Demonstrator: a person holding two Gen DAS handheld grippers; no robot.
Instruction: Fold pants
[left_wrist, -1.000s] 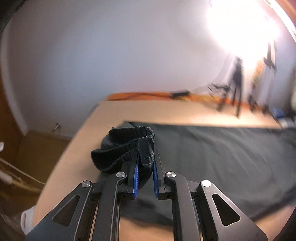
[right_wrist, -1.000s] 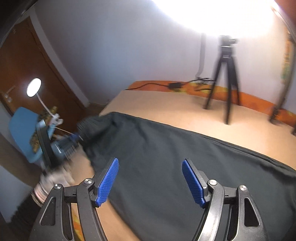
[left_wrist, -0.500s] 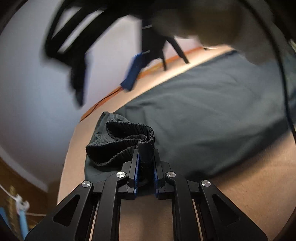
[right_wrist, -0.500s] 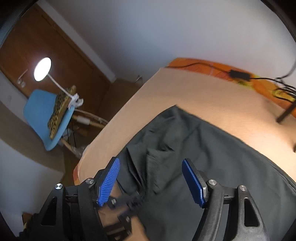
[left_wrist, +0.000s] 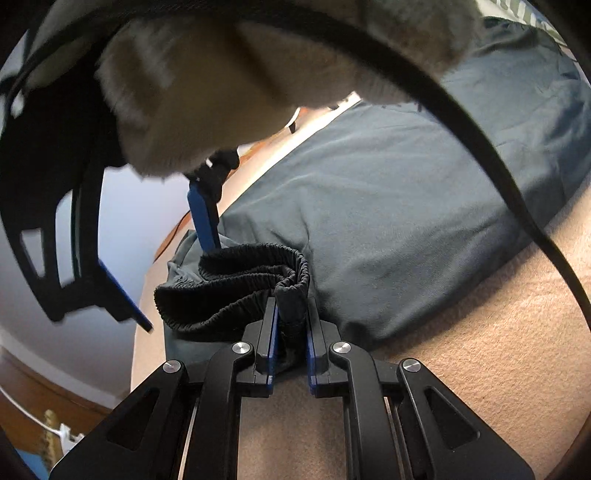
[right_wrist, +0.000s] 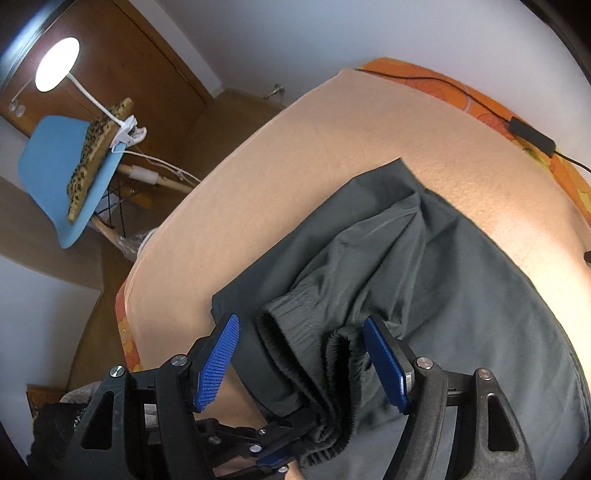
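My left gripper (left_wrist: 289, 314) pinches the waistband of the pants (left_wrist: 388, 221) at 6 o'clock on the bed (right_wrist: 295, 184); my right gripper (right_wrist: 306, 362) stays wide open, straddling the bunched waistband.

I'm seeing a desk (right_wrist: 332, 155) wearing a tan felt-like cover; the dark grey pants (right_wrist: 480, 295) are lying spread directly on it, and a black cable (right_wrist: 532, 136) is running along its far orange edge.

We count one pair of pants (left_wrist: 388, 206), two grippers, left (left_wrist: 290, 332) and right (right_wrist: 301, 360), one table (right_wrist: 295, 177), one blue chair (right_wrist: 55, 173), one lit lamp (right_wrist: 57, 64) and one black cable (right_wrist: 532, 136).
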